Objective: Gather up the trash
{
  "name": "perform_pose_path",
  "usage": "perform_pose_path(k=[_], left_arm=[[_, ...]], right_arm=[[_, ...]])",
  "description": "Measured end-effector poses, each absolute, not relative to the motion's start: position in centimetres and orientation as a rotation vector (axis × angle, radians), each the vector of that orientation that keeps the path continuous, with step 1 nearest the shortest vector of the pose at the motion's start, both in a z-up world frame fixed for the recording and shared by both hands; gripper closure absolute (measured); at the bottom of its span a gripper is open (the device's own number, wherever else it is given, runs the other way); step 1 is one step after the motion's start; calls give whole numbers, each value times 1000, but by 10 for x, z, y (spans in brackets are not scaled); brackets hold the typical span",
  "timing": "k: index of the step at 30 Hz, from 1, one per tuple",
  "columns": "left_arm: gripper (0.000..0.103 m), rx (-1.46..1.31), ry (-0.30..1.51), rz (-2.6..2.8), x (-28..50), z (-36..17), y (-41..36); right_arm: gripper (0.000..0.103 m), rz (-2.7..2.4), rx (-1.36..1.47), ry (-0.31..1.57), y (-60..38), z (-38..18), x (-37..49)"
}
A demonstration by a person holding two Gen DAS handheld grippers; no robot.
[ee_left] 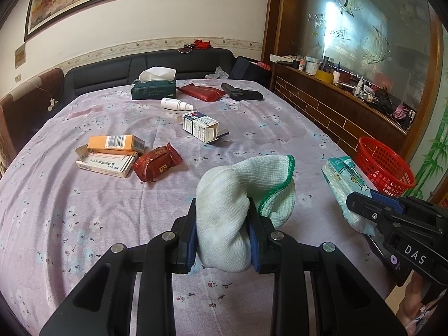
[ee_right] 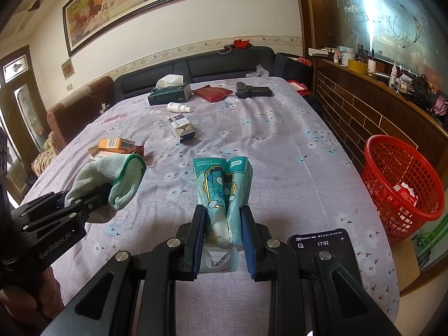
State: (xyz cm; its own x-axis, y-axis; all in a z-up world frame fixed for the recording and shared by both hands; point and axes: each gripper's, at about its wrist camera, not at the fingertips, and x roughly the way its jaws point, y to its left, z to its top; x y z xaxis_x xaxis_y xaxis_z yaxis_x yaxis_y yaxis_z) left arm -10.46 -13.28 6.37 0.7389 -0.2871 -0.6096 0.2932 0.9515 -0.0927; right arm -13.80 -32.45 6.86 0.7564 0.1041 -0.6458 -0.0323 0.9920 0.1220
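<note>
Two loads held: left claw (ee_left: 222, 229) pinches glove (ee_left: 240, 196), right claw (ee_right: 222, 240) pinches tissue pack (ee_right: 222, 184); next, carry to basket (ee_right: 403, 179) at three o'clock.

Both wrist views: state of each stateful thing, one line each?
left gripper: shut on white cloth
right gripper: shut on teal tissue pack
red basket: upright, holds some red packaging
white carton: end flap open
green tissue box: tissue sticking out
phone: screen on

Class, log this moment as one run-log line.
left tool: shut on white cloth | right tool: shut on teal tissue pack | red basket: beside table
</note>
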Motion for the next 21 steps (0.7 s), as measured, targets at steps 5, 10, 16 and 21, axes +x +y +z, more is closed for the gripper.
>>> perform_pose_path(k=[5,10,16,21], left_arm=[[75,9,663,-324,-106,65,-133],[75,11,666,-331,-106,63,-136],[75,17,673,-335,-102,61,-141],[75,25,685,-332,-99,58,-143]], right_arm=[[77,70,97,708,-322,71,-143],[76,55,92,710,-324,70,-144],[76,46,93,718,-327,68,-142],[76,48,96,721,-329,66,-140]])
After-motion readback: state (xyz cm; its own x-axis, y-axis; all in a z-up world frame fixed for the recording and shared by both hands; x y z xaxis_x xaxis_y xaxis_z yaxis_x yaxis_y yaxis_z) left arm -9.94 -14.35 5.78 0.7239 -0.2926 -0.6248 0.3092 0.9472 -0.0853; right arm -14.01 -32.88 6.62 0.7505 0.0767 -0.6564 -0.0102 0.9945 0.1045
